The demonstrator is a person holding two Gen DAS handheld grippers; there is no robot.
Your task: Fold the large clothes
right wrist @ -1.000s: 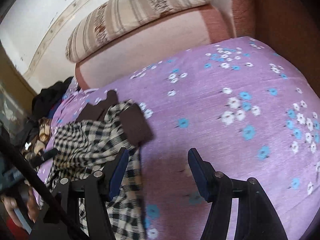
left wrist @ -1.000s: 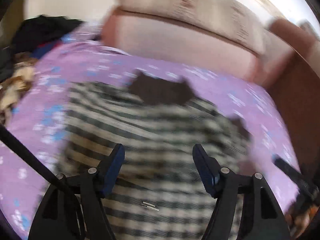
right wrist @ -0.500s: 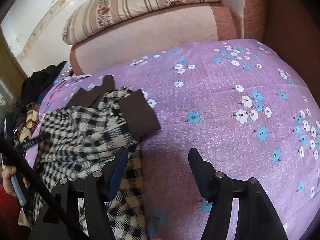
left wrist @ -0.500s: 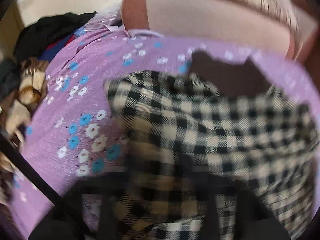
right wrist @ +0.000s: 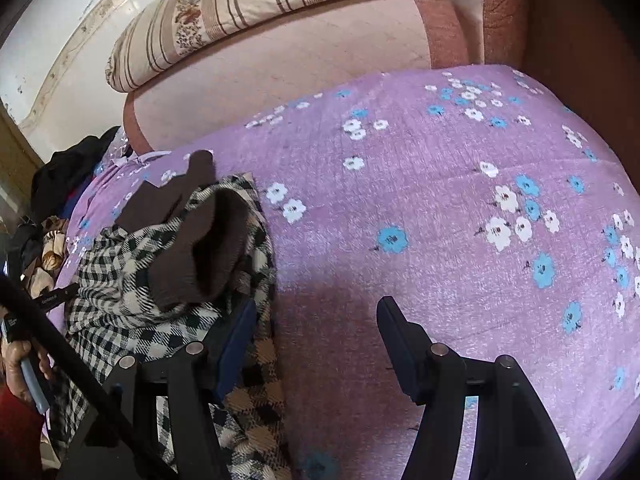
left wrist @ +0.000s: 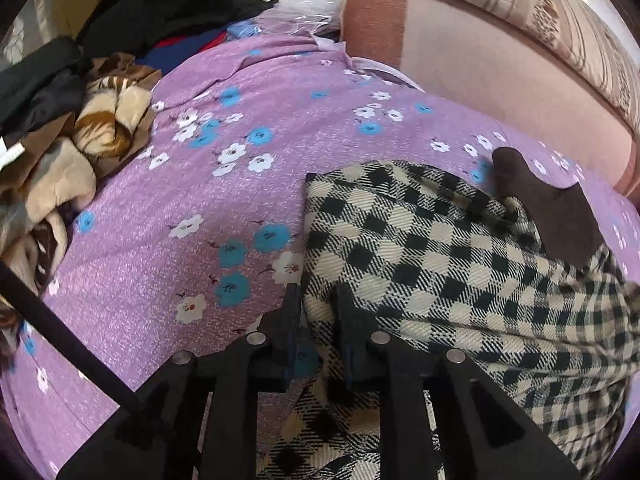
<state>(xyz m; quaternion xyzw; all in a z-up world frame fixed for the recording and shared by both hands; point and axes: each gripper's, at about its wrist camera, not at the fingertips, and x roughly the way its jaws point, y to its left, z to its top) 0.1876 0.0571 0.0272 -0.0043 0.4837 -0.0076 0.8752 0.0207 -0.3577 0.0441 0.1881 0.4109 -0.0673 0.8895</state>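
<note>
Checked black-and-cream garment [left wrist: 420, 248] lies crumpled on purple flowered bedsheet [left wrist: 200, 208] (brown cuffs on top). Left gripper [left wrist: 316, 304] pinches its edge, jaws opening slightly. Right gripper [right wrist: 316, 320] spread wide, nothing between fingers.

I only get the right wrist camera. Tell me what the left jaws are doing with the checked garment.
Observer: The left gripper has the near corner of the checked garment between its jaws. They stand narrow and are opening a little.
Operator: Describe the edge it has.
Observer: It is a straight folded edge that runs away from the jaws across the purple bedspread.
Operator: Report what lies to the left of that edge.
Observer: Bare bedspread, then a pile of clothes at the bed's far left, with tan and brown cloth in front and black cloth behind.
</note>
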